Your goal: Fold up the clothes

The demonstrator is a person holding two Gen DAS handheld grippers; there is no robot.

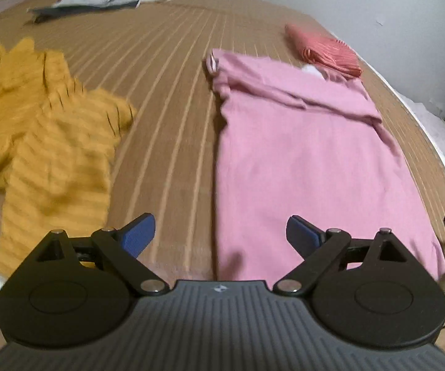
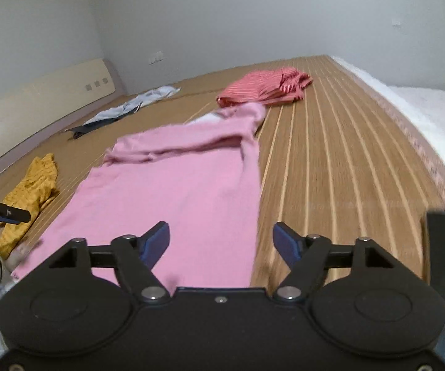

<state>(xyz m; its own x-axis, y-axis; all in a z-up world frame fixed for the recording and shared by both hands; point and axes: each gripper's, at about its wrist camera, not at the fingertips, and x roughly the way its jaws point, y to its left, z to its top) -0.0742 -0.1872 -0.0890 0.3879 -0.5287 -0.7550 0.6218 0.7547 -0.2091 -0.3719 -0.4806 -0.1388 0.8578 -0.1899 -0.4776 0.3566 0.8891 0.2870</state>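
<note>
Both grippers stand wide open with nothing between the blue pads: the left gripper (image 1: 220, 236) hangs above the near left edge of the pink garment (image 1: 309, 167), and the right gripper (image 2: 221, 242) hangs above its near right edge, where the cloth meets the bare mat. No earlier picture is given, so I judge only from this: neither one holds the cloth, and they seem placed at the two near corners of the hem, which would suit either letting go after a fold or reaching for the next one. The pink garment lies flat on the striped tan mat (image 1: 166, 99), long side running away from the person, its sides folded inward so it makes a narrow rectangle; at the far end a thick fold crosses it and a little white shows at the collar. The surface is mostly smooth, with soft wrinkles near that fold. To the left lies a crumpled yellow striped garment (image 1: 52, 142), well apart. Beyond the pink one, near its far end, a red striped garment (image 2: 262, 89) is already folded small. Far back lies a grey and dark garment (image 1: 108, 0), spread loosely.
</note>
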